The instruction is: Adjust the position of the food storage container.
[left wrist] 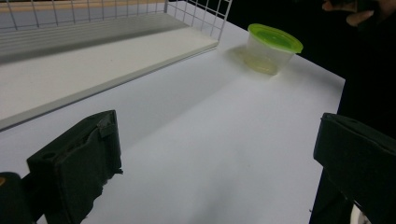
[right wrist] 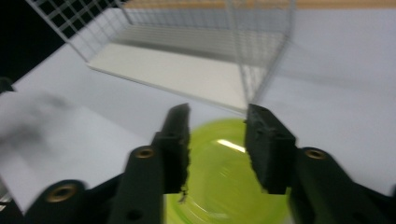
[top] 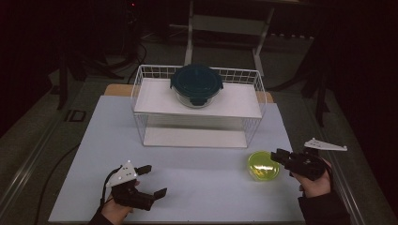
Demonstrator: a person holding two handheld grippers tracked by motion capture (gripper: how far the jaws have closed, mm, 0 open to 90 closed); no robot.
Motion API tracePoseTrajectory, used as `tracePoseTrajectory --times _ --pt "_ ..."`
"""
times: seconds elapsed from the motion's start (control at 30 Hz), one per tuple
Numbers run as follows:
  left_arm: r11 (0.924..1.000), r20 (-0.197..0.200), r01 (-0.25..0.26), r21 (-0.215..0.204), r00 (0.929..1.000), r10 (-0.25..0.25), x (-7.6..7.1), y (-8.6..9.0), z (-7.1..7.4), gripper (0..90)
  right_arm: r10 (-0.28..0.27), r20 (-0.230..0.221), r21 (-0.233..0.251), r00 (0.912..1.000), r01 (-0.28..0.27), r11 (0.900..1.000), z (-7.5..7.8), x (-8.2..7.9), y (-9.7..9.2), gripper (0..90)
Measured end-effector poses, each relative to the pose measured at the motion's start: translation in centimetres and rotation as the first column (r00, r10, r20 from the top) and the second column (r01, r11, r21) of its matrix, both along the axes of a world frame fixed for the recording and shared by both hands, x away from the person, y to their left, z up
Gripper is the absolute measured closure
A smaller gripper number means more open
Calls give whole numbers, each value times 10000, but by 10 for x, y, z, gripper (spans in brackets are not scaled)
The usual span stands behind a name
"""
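Note:
A small clear tub with a lime-green lid [top: 263, 165] stands on the white table top [top: 197, 164], right of centre. My right gripper [top: 278, 155] hovers at the tub's right rim, its jaws partly apart. In the right gripper view those jaws [right wrist: 217, 126] stand just above the green lid [right wrist: 224, 182], a gap between them and nothing held. My left gripper [top: 155, 179] rests low near the front left, jaws wide apart and empty. In the left gripper view the wide jaws [left wrist: 217, 140] frame bare table, with the tub [left wrist: 273, 46] far off.
A white wire rack [top: 141, 93] with two shelves stands at the back centre. On its upper shelf sits a glass bowl with a dark teal clip lid [top: 196, 84]. The table's right edge lies close to my right hand [top: 317, 185].

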State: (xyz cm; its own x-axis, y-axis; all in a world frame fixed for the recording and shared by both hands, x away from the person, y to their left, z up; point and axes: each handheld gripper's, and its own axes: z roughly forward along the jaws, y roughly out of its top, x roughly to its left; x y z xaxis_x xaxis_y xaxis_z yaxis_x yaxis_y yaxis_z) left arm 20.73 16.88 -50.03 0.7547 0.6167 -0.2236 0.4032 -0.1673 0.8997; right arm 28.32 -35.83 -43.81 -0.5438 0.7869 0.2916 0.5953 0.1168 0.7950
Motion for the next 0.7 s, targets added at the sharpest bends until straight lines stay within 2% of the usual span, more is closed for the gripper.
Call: tracePoseTrajectory --times 0.03,0.2,0.23,0.3,0.37,0.4,0.43,0.5,0.7 --pt "10000 0 -12 -74 10000 12 0 0 0 4 -194 -165 -77 9997 193 9998 -6 0 -7 634" --pt "9998 -57 146 -158 9999 -147 0 1 0 4 -495 -327 -270 9982 486 9985 -16 -1 -16 653" --pt "9997 -47 212 -147 9998 -213 -1 0 0 4 -774 -444 -440 9960 755 9962 -23 -1 -22 731" --pt "9997 -22 218 -145 9998 -218 0 -1 0 4 -911 -543 -694 9944 873 9938 -29 -1 -27 794" --pt "9997 19 207 -164 9998 -207 0 -1 0 4 -957 -600 -796 9936 908 9927 -33 -1 -28 804" --pt "9998 45 176 -116 9998 -175 -1 -1 1 4 -1060 -737 -997 9916 984 9901 -39 -1 -31 840" --pt "9998 45 176 -116 9998 -175 -1 -1 1 4 -1060 -737 -997 9916 984 9901 -39 -1 -31 840" --pt "9998 53 146 -128 9999 -145 -1 0 1 4 -1210 -989 -1047 9877 1106 9883 -50 0 -35 888" --pt "9999 96 133 -66 9999 -132 -1 -1 1 4 -1187 -1428 -1157 9826 1025 9880 -68 2 -37 900"
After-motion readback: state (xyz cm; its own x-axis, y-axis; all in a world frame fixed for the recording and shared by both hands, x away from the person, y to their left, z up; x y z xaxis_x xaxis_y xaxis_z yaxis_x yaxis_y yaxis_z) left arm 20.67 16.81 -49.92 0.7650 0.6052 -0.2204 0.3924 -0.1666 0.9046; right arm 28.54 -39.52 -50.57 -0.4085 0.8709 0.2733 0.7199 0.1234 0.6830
